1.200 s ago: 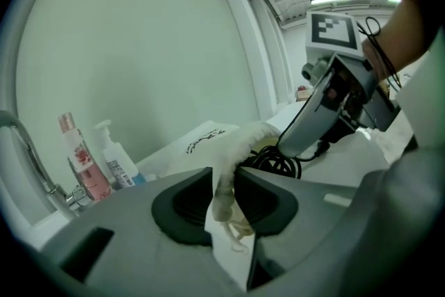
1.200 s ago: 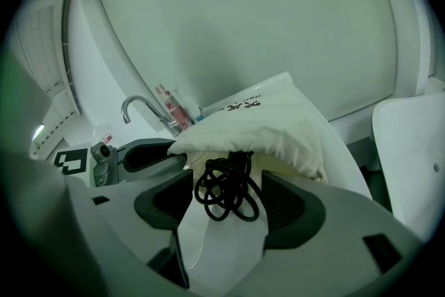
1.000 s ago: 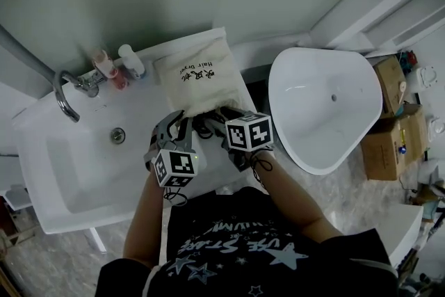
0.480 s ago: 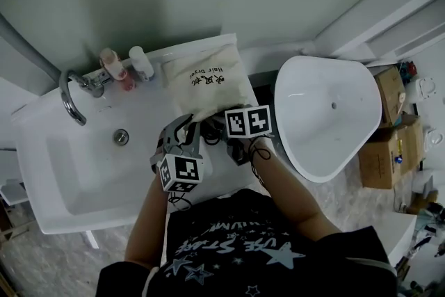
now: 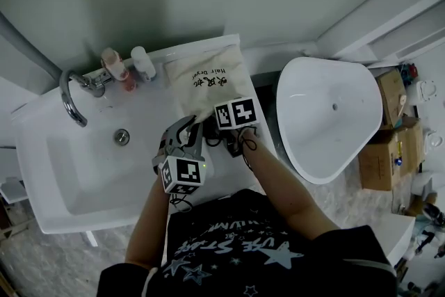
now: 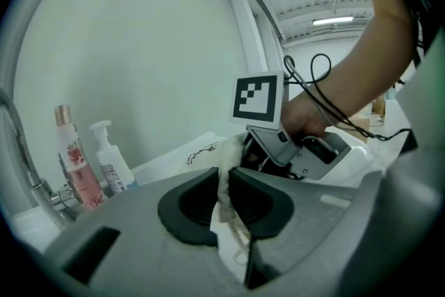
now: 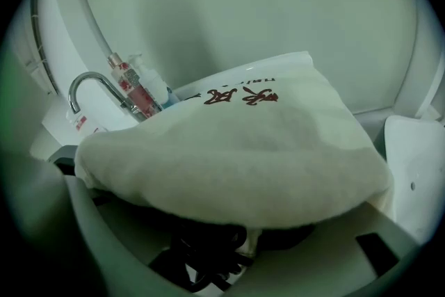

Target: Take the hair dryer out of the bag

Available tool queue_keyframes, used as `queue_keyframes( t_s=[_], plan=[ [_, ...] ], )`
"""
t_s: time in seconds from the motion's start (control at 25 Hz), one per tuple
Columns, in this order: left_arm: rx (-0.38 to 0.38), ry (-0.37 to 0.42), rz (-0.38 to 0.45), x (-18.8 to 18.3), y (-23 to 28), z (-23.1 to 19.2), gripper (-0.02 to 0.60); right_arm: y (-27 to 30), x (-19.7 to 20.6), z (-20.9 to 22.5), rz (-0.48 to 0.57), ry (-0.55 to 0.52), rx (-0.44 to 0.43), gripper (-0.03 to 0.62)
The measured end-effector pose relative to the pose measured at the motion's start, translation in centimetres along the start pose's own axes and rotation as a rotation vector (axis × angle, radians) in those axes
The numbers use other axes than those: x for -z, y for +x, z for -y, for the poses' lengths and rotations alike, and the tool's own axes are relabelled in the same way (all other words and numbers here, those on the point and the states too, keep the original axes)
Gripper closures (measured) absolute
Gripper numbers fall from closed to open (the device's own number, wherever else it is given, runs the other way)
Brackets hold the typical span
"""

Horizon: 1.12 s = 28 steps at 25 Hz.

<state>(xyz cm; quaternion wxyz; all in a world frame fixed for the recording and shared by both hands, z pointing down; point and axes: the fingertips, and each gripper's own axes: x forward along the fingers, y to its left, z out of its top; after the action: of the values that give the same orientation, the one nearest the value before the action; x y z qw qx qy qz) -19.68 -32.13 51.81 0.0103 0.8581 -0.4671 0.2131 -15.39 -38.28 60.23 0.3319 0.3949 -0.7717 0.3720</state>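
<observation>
1. Left gripper point(image 6: 224, 181): we had its jaws nearly together, pinching the cream hem at the bag's mouth. A thin drawstring point(image 6: 240, 236) hung below the pinch.
2. Right gripper point(image 6: 254, 153): its jaws were spread wide and had just been closing a little. The tips were tucked under the lifted cloth at the mouth. A dark cord point(image 7: 208, 247) lay in a tangle between them, and we couldn't confirm the pads were pressing on it.
3. Both grippers sat close together at the same mouth edge, with the left one just left of the right in the head view.
4. Bag point(image 5: 205, 76): it was a cream cloth bag with its dark printed lettering facing up. It lay flat on the white counter point(image 5: 160, 101) right of the sink basin point(image 5: 76, 163), with its far end toward the wall and its mouth toward us.
5. Hair dryer: we saw it was inside the bag, which bulged. The cloth hid its body, and only the cord showed at the mouth.
6. A chrome faucet point(image 5: 69, 97) stood behind the basin. A pink bottle point(image 5: 111, 65) and a white pump bottle point(image 5: 144, 62) stood side by side between the faucet and the bag.
7. A white bowl-shaped fixture point(image 5: 327, 115) sat to the right of the counter, with cardboard boxes point(image 5: 389, 122) beyond it.
</observation>
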Motion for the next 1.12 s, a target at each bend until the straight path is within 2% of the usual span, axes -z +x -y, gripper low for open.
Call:
queue_keyframes(
  t_s=[0.12, 0.16, 0.32, 0.68, 1.12],
  plan=[
    [-0.002, 0.002, -0.002, 0.0, 0.1, 0.1, 0.525, 0.5, 0.2, 0.0, -0.030, -0.001, -0.036, 0.323],
    [-0.004, 0.002, -0.004, 0.0, 0.1, 0.1, 0.525, 0.6, 0.2, 0.1, -0.038, -0.007, -0.038, 0.370],
    [-0.022, 0.001, -0.014, 0.0, 0.4, -0.2, 0.525, 0.3, 0.2, 0.1, -0.043, -0.020, -0.047, 0.395],
    [-0.067, 0.025, -0.050, -0.1, 0.3, -0.4, 0.525, -2.5, 1.6, -0.9, -0.049, 0.008, -0.160, 0.399],
    [-0.163, -0.019, -0.105, -0.3, -0.3, -0.7, 0.525, -7.8, 5.6, -2.8, -0.067, -0.036, -0.315, 0.402]
  ],
)
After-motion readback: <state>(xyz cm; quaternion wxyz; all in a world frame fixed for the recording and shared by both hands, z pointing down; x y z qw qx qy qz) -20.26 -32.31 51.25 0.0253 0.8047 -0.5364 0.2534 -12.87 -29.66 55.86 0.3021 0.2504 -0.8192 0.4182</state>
